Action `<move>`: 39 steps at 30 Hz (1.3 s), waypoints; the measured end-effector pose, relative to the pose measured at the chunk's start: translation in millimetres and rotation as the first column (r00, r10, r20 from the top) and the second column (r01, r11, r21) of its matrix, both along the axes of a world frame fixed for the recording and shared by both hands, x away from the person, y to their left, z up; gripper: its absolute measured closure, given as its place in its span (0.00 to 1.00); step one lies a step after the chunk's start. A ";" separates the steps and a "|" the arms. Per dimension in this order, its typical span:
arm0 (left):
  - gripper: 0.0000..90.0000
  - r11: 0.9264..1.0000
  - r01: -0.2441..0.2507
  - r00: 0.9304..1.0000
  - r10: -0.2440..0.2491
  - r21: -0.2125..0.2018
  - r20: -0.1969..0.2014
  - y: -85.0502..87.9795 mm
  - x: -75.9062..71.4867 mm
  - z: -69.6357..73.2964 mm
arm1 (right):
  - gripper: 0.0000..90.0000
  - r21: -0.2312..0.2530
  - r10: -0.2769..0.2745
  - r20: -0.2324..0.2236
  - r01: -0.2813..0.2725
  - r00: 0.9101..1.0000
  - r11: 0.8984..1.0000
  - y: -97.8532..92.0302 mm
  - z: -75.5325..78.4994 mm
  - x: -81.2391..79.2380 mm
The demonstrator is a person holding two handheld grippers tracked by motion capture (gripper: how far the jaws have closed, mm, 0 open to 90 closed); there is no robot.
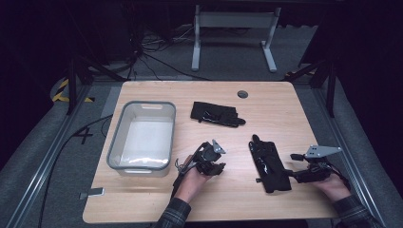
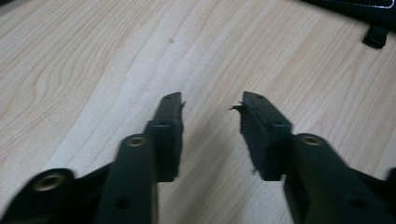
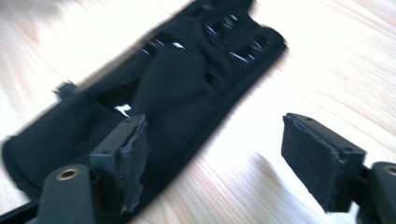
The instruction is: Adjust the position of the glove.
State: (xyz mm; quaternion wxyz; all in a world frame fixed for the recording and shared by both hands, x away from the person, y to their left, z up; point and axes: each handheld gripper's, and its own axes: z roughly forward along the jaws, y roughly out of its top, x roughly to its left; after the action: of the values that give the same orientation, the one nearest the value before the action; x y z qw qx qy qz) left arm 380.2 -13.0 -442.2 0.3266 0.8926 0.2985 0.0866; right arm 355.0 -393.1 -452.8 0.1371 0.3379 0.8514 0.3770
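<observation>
Two black gloves lie on the wooden table [image 1: 157,199]. One glove [image 1: 217,114] lies flat near the middle back. The other glove [image 1: 270,164] lies lengthwise at the front right. My right gripper [image 1: 291,174] points left at that glove's near end. In the right gripper view the right gripper [image 3: 215,135] stands open: one pad [image 3: 133,154] hangs over the glove [image 3: 177,88] and the other over bare wood, and neither presses on it. My left gripper [image 1: 219,167] sits left of this glove. In its own view the left gripper [image 2: 210,105] is open over bare wood, with the glove's edge [image 2: 369,9] at the top right.
A clear plastic bin [image 1: 116,142] stands on the left half of the table, close to my left hand. A round grommet [image 1: 243,94] sits near the back edge. Beyond the table are cables and a white desk frame [image 1: 233,28] on the floor.
</observation>
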 end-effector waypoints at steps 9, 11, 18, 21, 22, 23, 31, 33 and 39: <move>1.00 0.999 -0.018 1.000 0.018 -0.037 -0.013 -6.7 23.6 11.4 | 0.18 -0.038 -0.074 0.012 0.074 0.997 0.997 -10.9 -6.5 5.0; 1.00 1.000 -0.016 1.000 0.016 -0.021 -0.009 -10.8 30.3 13.4 | 0.17 -0.038 -0.087 0.011 0.088 0.996 0.995 -11.4 -7.5 5.9; 1.00 0.999 -0.037 0.999 0.037 -0.020 0.025 -20.1 58.3 23.0 | 0.16 -0.045 -0.109 0.019 0.110 0.994 0.993 -11.6 -11.6 7.9; 1.00 0.998 -0.062 0.997 0.062 -0.013 0.039 -19.6 74.8 26.0 | 0.14 -0.044 -0.107 0.021 0.108 0.994 0.993 -11.0 -12.7 8.5; 1.00 0.997 -0.070 0.997 0.070 -0.012 0.038 -19.2 80.0 26.8 | 0.14 -0.042 -0.107 0.022 0.108 0.994 0.993 -10.9 -13.0 8.6; 1.00 0.997 -0.075 0.996 0.076 -0.006 0.043 -18.8 85.2 27.6 | 0.14 -0.041 -0.107 0.023 0.108 0.994 0.993 -10.8 -13.1 8.7; 1.00 0.991 -0.134 0.988 0.134 0.005 0.072 -16.2 116.9 27.2 | 0.12 -0.039 -0.105 0.026 0.106 0.994 0.994 -10.8 -14.0 9.4; 1.00 0.988 -0.154 0.985 0.153 0.017 0.081 -16.5 128.5 24.8 | 0.12 -0.037 -0.104 0.025 0.105 0.994 0.994 -10.8 -14.0 9.5; 1.00 0.980 -0.189 0.979 0.184 0.055 0.088 -17.6 155.4 19.2 | 0.11 -0.037 -0.104 0.024 0.104 0.994 0.994 -10.8 -14.0 9.6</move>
State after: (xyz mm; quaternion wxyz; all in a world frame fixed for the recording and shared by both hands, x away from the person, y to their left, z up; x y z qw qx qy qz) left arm 535.6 -30.6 -423.0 0.3007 0.8662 0.3645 0.1629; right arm 364.6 -403.9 -466.8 0.1725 0.3748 0.8382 0.3566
